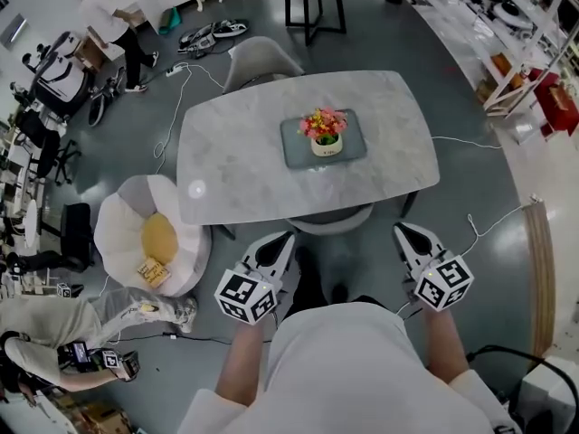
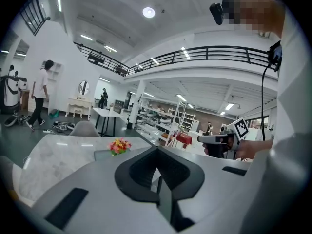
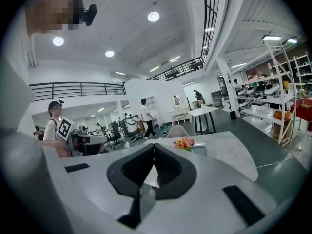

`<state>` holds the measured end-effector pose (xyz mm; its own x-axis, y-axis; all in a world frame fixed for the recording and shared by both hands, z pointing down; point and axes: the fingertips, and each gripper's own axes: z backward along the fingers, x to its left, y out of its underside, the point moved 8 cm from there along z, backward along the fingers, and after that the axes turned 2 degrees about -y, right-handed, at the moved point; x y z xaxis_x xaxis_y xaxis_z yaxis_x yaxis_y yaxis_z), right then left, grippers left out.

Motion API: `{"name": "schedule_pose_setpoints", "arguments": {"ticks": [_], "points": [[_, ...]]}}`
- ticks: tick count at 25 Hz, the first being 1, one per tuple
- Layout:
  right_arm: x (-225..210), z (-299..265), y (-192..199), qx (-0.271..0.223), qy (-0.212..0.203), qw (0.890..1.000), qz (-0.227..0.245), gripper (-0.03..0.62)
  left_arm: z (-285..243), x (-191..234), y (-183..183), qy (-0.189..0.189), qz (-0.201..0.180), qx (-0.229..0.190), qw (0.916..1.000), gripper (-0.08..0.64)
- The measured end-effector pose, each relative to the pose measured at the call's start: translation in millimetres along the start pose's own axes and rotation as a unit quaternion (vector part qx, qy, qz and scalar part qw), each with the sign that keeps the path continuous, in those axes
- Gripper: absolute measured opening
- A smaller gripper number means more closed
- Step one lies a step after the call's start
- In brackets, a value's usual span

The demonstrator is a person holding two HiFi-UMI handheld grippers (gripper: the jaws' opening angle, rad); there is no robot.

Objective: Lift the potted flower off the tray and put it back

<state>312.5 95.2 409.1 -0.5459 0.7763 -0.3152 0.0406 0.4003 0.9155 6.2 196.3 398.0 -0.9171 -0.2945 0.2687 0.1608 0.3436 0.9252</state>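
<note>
Grey worktop (image 1: 235, 152) holds a tray (image 1: 294, 150) with the potted flower (image 1: 325, 134) standing in it. At six o'clock, left tool (image 1: 286, 237) and right tool (image 1: 403, 230) are closed tight, empty.

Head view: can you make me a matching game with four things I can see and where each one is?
Things:
1. potted flower
2. tray
3. left gripper
4. yellow cushion

Places:
A. on the white chair
B. lying on the grey table
C. held in the air in front of the table, jaws shut
D. standing on the tray

Pairs: 1-D, 2-B, 3-C, 4-A
</note>
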Motion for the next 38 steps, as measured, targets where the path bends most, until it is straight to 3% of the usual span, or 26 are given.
{"name": "schedule_pose_setpoints", "arguments": {"ticks": [17,23,27,38], "points": [[-10,-101,-29,-0.003,0.016,1.0,-0.003,0.017,-53,109,-31,0.037,0.002,0.017,0.9992,0.009],[-17,-139,-41,-0.012,0.012,0.999,-0.035,0.017,-73,144,-46,0.066,-0.009,0.024,0.9975,0.009],[-10,-162,-41,-0.009,0.023,0.999,-0.029,0.017,-77,170,-49,0.089,-0.009,0.022,0.9957,0.009],[-16,-197,-47,-0.004,0.025,0.999,-0.029,0.017,-91,202,-49,0.111,0.008,0.029,0.9933,0.009]]}}
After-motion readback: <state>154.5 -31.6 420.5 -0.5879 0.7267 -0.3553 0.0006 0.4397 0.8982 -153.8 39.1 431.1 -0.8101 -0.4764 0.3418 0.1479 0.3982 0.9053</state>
